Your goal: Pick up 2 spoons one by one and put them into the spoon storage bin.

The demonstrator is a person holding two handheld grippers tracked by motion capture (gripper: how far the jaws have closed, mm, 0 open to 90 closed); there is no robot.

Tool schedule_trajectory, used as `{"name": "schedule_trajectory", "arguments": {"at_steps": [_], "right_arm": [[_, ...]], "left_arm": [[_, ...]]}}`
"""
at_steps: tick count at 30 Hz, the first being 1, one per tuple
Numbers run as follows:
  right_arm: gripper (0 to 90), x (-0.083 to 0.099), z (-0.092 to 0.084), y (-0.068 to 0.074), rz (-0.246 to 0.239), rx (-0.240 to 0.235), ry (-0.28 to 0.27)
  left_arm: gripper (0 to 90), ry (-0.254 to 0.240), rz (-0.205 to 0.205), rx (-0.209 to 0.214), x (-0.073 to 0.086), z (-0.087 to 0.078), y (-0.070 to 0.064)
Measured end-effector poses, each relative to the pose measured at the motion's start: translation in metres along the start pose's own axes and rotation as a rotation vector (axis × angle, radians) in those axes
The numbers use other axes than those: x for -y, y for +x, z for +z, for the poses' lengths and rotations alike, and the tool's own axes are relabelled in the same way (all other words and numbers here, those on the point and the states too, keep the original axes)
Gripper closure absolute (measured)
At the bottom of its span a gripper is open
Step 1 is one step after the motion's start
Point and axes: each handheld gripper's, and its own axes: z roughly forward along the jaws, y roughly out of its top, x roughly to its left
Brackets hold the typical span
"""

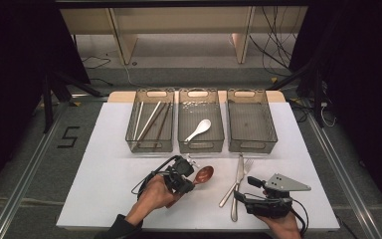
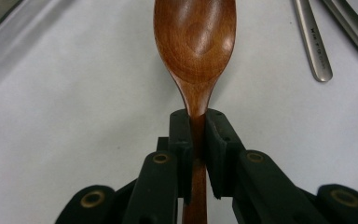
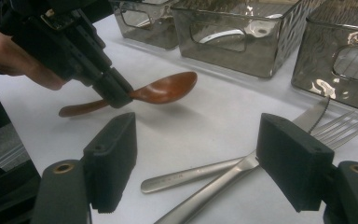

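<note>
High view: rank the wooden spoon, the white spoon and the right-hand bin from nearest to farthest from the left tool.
1. Wooden spoon: clamped in the left tool.
2. White spoon: in the middle bin, just beyond.
3. Right-hand bin: far right of the row.

A white-topped table [image 1: 109, 199] carries three smoky clear bins [image 1: 252, 127] in a row at its far edge, with a steel knife [image 1: 237, 191] and fork [image 1: 240, 174] crossed nearer

Wooden spoon [image 2: 195, 46] handle hidden between the pads, bowl tip cut off at top edge
</note>
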Motion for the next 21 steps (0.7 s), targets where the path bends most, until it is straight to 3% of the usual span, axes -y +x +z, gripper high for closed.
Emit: {"name": "schedule_trajectory", "arguments": {"at_steps": [14,21], "right_arm": [[29.8,0.0,0.0,0.0,0.0,0.0,0.0],[29.9,0.0,0.0,-0.001,0.002,0.001,0.001]], "left_arm": [[81.5,-0.093,-0.046,-0.001,-0.005,-0.022,0.018],[81.4,-0.169,-0.07,-0.004,-0.014,-0.039,0.028]]}}
